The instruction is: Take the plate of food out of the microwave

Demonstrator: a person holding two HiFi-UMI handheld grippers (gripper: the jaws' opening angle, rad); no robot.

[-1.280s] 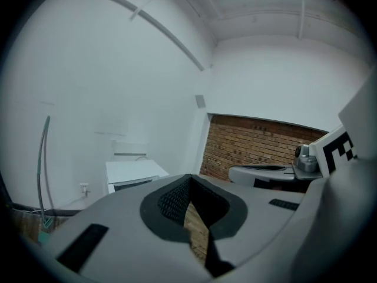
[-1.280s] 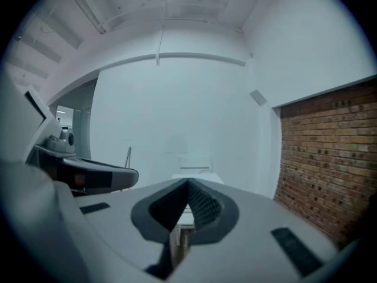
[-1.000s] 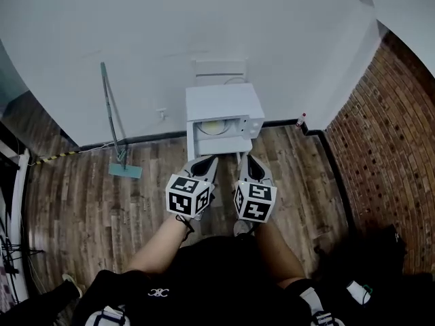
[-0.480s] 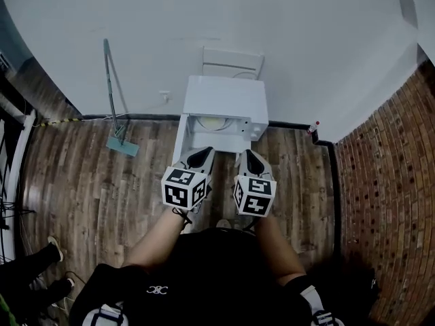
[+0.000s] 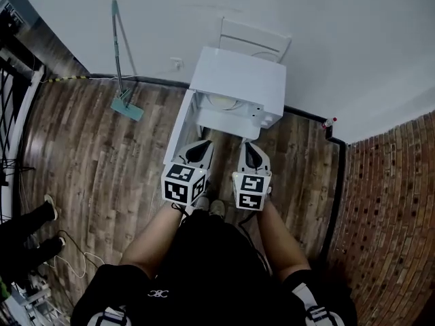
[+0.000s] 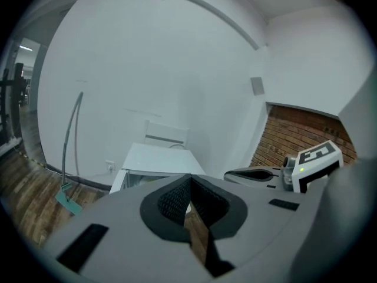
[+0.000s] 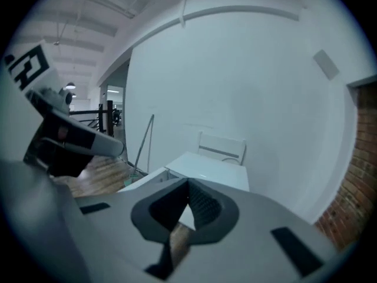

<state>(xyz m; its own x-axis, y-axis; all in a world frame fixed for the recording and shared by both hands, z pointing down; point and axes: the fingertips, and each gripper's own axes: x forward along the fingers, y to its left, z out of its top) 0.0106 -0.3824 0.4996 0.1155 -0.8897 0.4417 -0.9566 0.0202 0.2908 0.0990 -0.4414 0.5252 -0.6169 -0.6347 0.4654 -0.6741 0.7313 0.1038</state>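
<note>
Over the wood floor (image 5: 102, 155) the microwave (image 5: 238, 83) sits nearer, left gripper (image 5: 202, 144) and right gripper (image 5: 249, 147) pressed together.

The microwave (image 5: 239, 80) is white, the plate (image 5: 223, 102) in it pale cream, the wall (image 5: 204, 5) white. The floor (image 5: 102, 155) is brown wood-grain planks, the brick wall (image 5: 391, 209) red-brown, the mop head (image 5: 127, 107) teal. The left tool (image 5: 204, 143) and right tool (image 5: 249, 145) are grey with black pads; their cubes carry black-and-white square markers

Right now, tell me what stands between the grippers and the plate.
Nothing visible does. The microwave has its door swung open to the left, and the plate shows inside. The left gripper and right gripper, both shut and empty, sit before the opening.
</note>
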